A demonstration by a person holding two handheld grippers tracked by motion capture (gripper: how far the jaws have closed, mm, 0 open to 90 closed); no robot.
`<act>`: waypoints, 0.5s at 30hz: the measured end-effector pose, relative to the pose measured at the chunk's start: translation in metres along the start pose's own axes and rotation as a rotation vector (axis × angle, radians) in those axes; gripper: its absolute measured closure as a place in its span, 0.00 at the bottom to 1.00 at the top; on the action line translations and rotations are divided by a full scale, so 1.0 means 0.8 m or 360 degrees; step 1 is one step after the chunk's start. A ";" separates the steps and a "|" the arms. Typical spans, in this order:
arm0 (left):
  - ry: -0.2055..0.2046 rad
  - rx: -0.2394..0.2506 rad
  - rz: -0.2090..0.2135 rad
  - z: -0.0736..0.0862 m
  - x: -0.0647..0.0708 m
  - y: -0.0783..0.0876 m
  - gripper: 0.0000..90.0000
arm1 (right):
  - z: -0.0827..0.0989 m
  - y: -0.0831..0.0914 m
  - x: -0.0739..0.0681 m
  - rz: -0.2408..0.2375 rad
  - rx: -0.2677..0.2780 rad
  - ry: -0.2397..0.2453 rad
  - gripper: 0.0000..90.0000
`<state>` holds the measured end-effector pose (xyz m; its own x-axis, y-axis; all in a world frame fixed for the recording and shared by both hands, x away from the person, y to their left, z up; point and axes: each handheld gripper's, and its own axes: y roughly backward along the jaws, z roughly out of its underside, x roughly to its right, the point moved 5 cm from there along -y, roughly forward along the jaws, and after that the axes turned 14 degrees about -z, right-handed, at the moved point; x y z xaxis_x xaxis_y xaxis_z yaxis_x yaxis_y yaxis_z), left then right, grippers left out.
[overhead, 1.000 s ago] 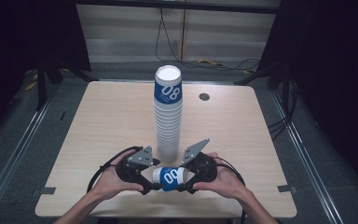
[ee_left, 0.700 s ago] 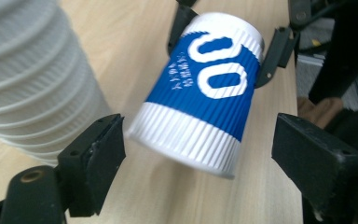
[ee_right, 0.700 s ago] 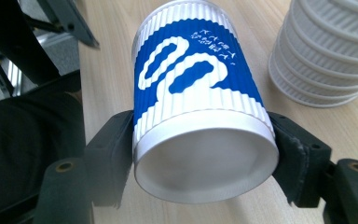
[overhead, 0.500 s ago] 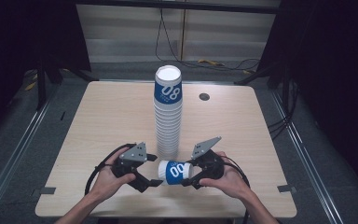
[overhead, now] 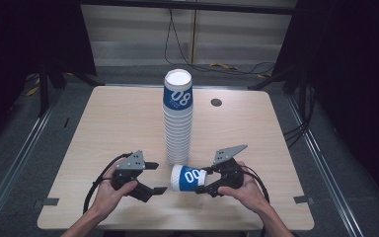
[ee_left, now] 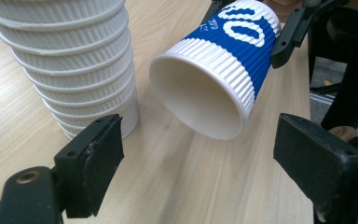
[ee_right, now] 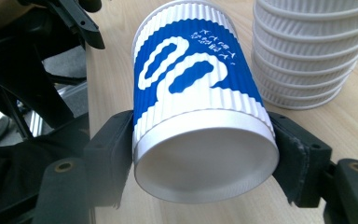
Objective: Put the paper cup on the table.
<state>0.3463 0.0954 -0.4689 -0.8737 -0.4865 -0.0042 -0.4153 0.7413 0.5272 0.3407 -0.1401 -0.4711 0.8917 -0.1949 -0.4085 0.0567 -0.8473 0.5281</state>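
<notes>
One cup [overhead: 187, 177] on its side, pinched at base by right gripper [overhead: 208, 180]; left gripper [overhead: 155, 177] let go, moved left, jaws wide; tall stack [overhead: 178, 123] just behind

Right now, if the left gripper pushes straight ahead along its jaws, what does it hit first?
Probably the open rim of the sideways cup held by the right gripper; the cup stack sits off to one side.

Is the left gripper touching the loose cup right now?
Apart. In the left gripper view the left gripper stands open, and bare table shows between each jaw and the cup, which the right gripper grips.
</notes>
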 end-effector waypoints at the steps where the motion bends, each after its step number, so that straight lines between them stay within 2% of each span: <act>1: 0.0014 0.0017 -0.0007 0.001 -0.001 0.000 0.17 | 0.000 0.001 0.000 -0.0003 0.0027 -0.0001 0.33; 4: 0.0068 0.0046 -0.0005 0.003 -0.003 -0.001 0.17 | 0.001 0.000 0.000 0.0005 0.0045 0.0005 0.33; 7: 0.0092 0.0074 0.0017 0.004 0.000 -0.002 0.17 | 0.000 0.000 0.001 -0.0008 0.0079 0.0006 0.33; 9: 0.0105 0.0101 0.0038 0.003 0.000 -0.001 0.17 | -0.002 0.002 0.001 -0.0019 0.0144 0.0038 0.33; 12: 0.0146 0.0177 -0.0020 -0.001 -0.004 0.002 0.17 | -0.004 0.003 0.000 -0.0019 0.0206 0.0063 0.33; 15: 0.0172 0.0181 -0.0043 -0.001 -0.006 0.004 0.17 | -0.007 0.005 -0.001 -0.0027 0.0293 0.0092 0.33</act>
<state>0.3496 0.0999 -0.4661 -0.8322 -0.5491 0.0775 -0.4695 0.7720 0.4285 0.3428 -0.1408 -0.4647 0.9159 -0.1556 -0.3700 -0.0063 -0.9273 0.3744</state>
